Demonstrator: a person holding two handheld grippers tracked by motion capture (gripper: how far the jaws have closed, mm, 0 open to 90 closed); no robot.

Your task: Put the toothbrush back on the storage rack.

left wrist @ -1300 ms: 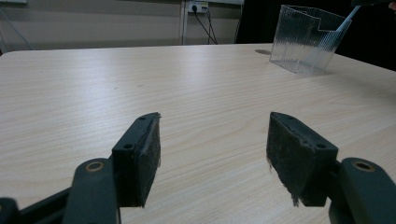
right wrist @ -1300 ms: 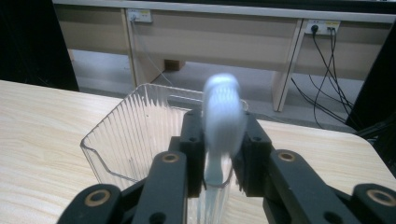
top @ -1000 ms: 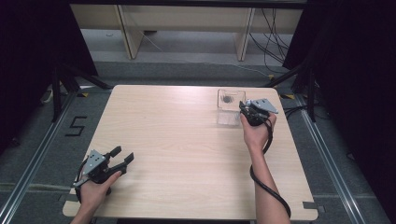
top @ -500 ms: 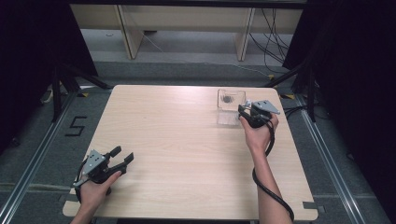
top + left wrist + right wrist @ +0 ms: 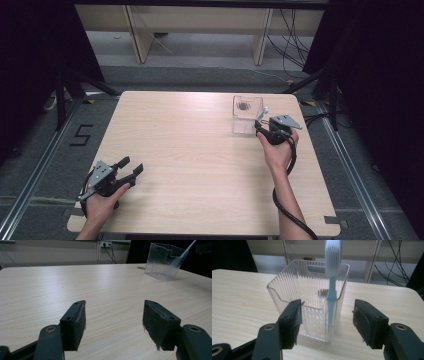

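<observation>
A clear ribbed plastic container (image 5: 246,114) stands on the far right part of the wooden table (image 5: 190,140). A light blue toothbrush (image 5: 333,265) stands inside it, head up, leaning on the near right corner. My right gripper (image 5: 328,315) is open just in front of the container (image 5: 312,302), its jaws spread about as wide as the box and holding nothing. From above, that gripper (image 5: 261,129) sits at the container's near right side. My left gripper (image 5: 131,168) rests open and empty near the front left corner. Its view shows the container (image 5: 162,261) and toothbrush (image 5: 188,247) far off.
Shelving and wooden furniture legs (image 5: 260,40) stand behind the table, with cables (image 5: 295,30) trailing on the floor at the back right. A floor marking "5" (image 5: 82,135) lies to the left. Bare tabletop stretches between the two grippers.
My right gripper has drawn back from the container toward the person. The left gripper has stayed where it was.
</observation>
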